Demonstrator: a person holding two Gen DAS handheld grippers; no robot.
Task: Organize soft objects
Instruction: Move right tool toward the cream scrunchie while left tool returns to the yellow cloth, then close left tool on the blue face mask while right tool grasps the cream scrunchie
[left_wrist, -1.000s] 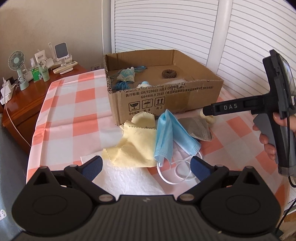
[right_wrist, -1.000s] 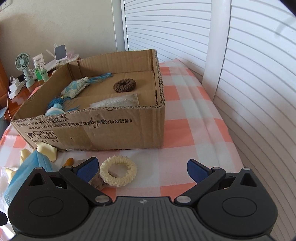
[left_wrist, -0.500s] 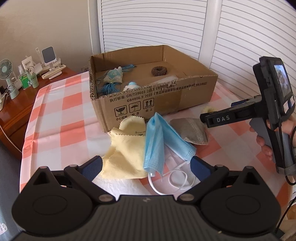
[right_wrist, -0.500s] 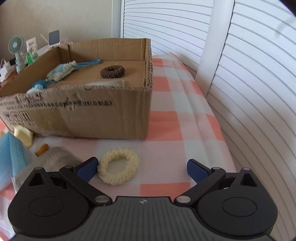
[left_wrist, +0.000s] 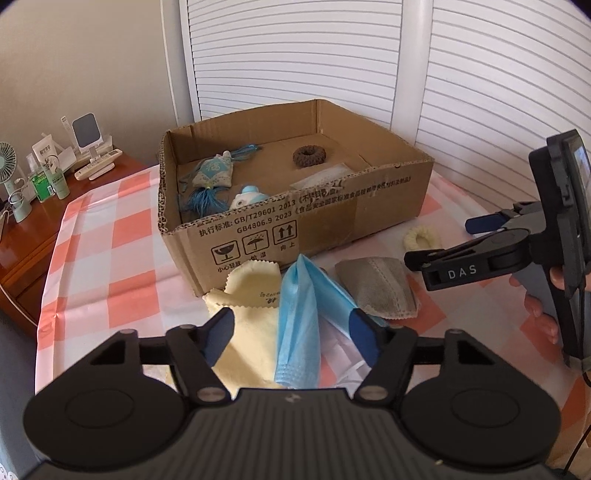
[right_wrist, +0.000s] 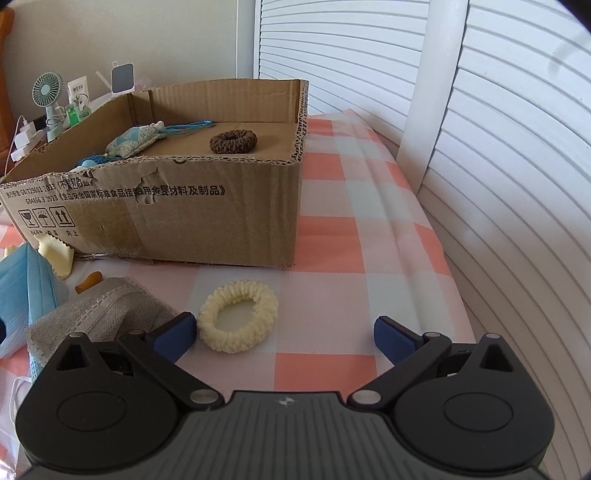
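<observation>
My left gripper (left_wrist: 291, 325) hovers low over a blue face mask (left_wrist: 297, 314). Its jaws are closing with the mask between them, and the pads do not press on it. A yellow cloth (left_wrist: 247, 295) lies under the left finger, and a grey mask (left_wrist: 376, 288) lies to the right. My right gripper (right_wrist: 284, 328) stands open over a cream scrunchie (right_wrist: 238, 317), which lies just inside its left finger. Behind them, the cardboard box (left_wrist: 295, 218) holds a brown scrunchie (left_wrist: 308, 157), a tasselled sachet (left_wrist: 214, 171) and a small blue toy (left_wrist: 247, 195).
A pink and white checked cloth (right_wrist: 332, 240) covers the table. White shutter doors (left_wrist: 480, 74) stand close behind and to the right. A wooden side table (left_wrist: 22, 229) at the left carries a fan, bottles and a phone stand. A hand (left_wrist: 539, 314) holds the right gripper.
The left gripper's jaws have narrowed around the blue mask and it has moved closer to the mask. In the right wrist view, the cream scrunchie has shifted from the left finger toward the gap.
</observation>
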